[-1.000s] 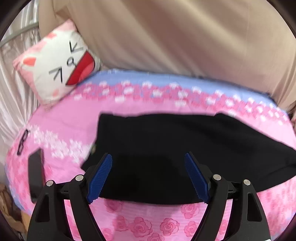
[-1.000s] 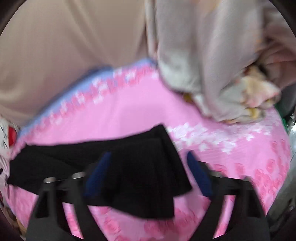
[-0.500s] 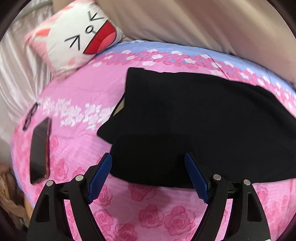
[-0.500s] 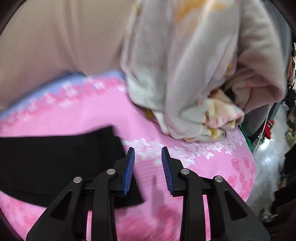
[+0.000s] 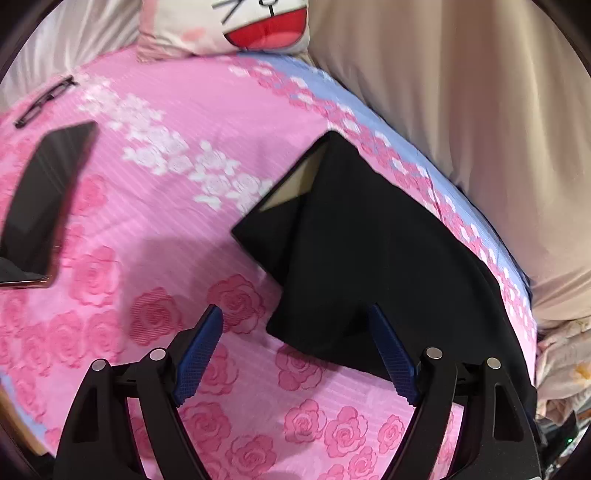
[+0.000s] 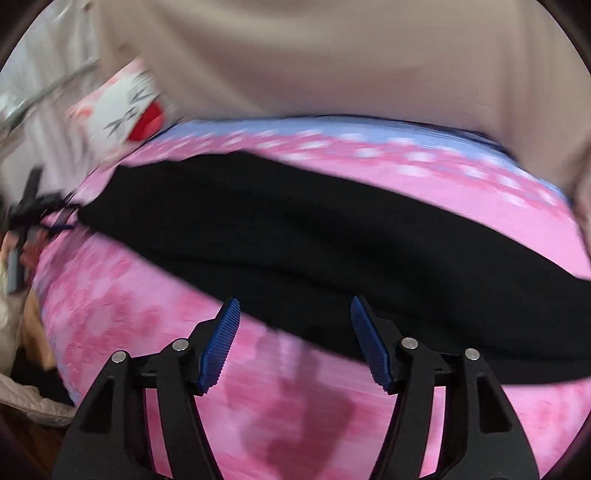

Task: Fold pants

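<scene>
- Pants [image 5: 369, 251]: one black pair, lying flat in a long band on the pink sheet [image 5: 166, 229], waist end with pale lining toward the pillow [image 5: 236, 26].
- Handling (judged): soft, light, limp cloth; it will sag and drag unless pinched at an edge or corner, best at the near waist corner and the far hem.
- Left gripper [image 5: 295, 354]: jaws spread, empty, over the near corner.
- Right gripper [image 6: 293, 341]: jaws spread, empty, at the near edge of the pants [image 6: 332, 243].
- Also present: one phone [image 5: 44, 195], one pair of glasses [image 5: 44, 99].

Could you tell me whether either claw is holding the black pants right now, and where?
Neither: the left claw and right claw are open above the pants.
</scene>
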`<state>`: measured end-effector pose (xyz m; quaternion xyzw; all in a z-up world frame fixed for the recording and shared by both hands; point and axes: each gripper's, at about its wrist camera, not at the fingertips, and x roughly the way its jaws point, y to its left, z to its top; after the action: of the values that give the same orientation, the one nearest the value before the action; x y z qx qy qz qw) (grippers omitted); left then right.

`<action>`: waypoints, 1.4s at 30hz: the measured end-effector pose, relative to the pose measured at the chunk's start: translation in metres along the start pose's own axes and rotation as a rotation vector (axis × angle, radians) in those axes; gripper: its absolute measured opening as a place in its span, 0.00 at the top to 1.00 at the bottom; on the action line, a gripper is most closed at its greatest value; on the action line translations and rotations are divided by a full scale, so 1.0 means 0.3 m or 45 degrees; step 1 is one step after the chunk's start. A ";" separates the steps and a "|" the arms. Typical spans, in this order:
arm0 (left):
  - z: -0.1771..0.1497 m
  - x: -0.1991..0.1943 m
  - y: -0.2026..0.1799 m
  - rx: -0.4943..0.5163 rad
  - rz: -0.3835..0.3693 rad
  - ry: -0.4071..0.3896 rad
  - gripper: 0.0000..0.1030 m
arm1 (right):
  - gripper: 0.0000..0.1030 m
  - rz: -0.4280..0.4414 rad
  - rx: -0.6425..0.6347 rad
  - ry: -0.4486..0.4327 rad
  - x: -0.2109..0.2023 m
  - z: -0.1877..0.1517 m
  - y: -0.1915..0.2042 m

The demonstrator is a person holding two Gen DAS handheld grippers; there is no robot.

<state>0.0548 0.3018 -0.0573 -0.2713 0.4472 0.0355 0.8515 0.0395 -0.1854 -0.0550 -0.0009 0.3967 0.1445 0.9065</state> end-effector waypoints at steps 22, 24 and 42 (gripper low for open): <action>0.120 -0.056 -0.059 0.374 0.337 -0.167 0.87 | 0.32 -0.099 0.195 0.007 0.044 0.037 0.044; 0.091 -0.082 -0.144 0.431 0.338 -0.201 0.68 | 0.38 -0.056 0.152 -0.016 0.067 0.077 0.073; -0.052 0.212 -0.389 0.565 0.593 -0.070 0.24 | 0.40 -0.062 -0.118 0.006 0.397 0.519 0.228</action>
<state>0.1165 0.1833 -0.0638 0.0317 0.4710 0.1381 0.8707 0.2101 -0.0706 -0.0263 -0.0529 0.3917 0.1405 0.9078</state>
